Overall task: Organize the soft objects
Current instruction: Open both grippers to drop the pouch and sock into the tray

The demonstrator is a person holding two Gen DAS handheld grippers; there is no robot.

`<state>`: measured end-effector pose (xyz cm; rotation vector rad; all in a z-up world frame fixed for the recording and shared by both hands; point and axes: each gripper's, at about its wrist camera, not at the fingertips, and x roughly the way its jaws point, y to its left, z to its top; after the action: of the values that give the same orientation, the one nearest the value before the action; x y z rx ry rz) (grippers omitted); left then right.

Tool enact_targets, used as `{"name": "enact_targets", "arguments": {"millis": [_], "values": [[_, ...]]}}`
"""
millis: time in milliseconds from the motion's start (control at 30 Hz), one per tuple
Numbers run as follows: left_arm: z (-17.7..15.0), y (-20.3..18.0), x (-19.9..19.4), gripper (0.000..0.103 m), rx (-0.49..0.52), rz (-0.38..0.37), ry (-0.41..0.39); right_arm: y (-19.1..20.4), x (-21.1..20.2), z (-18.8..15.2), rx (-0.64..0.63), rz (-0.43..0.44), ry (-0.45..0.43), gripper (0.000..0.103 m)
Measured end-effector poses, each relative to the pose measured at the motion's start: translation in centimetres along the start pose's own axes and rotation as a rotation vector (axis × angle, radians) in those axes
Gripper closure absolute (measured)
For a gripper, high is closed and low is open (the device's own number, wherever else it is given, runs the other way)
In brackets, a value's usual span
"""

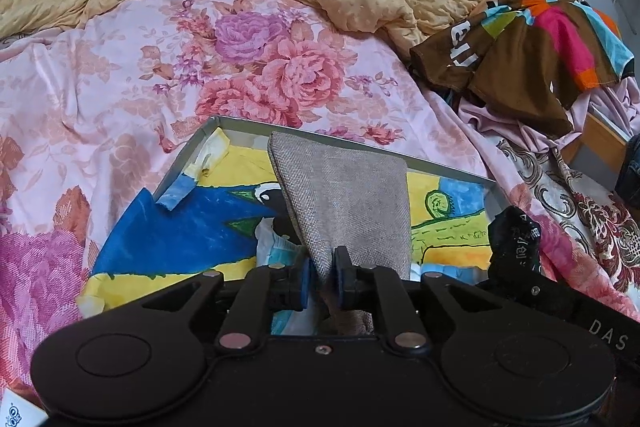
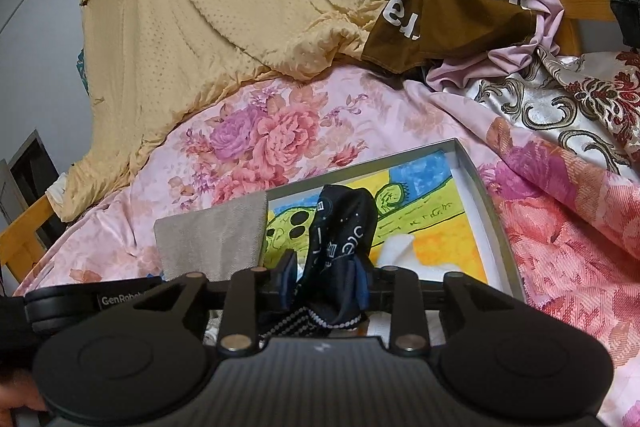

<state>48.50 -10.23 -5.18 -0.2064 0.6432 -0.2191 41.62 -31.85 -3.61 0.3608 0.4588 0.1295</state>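
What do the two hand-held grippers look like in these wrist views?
The left hand-held gripper has a smooth black body with two round discs, black linkage bars with silver pivot pins, a centre screw, and blue pads. The right hand-held gripper has the same build, but its body is ribbed. White lettering beginning "GenRobo" marks the left gripper's side as seen from the right wrist.

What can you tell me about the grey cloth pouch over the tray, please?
The grey cloth pouch looks like coarse woven fabric, flat and roughly rectangular. It stands tilted over the shallow grey tray, and its near end is pinched between the left gripper's blue pads, covering part of the coloured drawing below.
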Motion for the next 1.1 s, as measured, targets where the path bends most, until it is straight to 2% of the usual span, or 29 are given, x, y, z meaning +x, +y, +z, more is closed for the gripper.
{"name": "enact_targets", "arguments": {"millis": [200,367,500,567,867,967,1100], "values": [[0.0,0.0,-0.3,0.085,-0.010,0.009,0.001,-0.1,0.0,0.0,0.001,0.005,-0.001,0.051],[0.0,-0.1,-1.5,0.065,-0.025,0.023,-0.020,-0.6,-1.3,0.2,0.027,0.018,-0.050,0.034],[-0.1,0.0,-3.2,0.055,-0.045,0.027,-0.057,-0.7,-2.3,0.7,0.038,0.015,-0.048,0.028],[-0.1,0.0,-4.3,0.043,-0.059,0.031,-0.079,-0.4,-3.1,1.1,0.034,0.018,-0.055,0.021],[0.2,-0.3,-10.6,0.021,-0.081,0.026,-0.163,2.3,-9.1,3.2,-0.044,0.002,-0.136,0.005],[0.1,-0.5,-13.3,0.012,-0.074,0.029,-0.200,3.4,-11.5,3.5,-0.066,-0.002,-0.160,0.001],[-0.3,-0.4,-16.8,0.006,-0.079,0.021,-0.237,4.7,-14.6,3.3,-0.093,-0.001,-0.183,0.000]]}}
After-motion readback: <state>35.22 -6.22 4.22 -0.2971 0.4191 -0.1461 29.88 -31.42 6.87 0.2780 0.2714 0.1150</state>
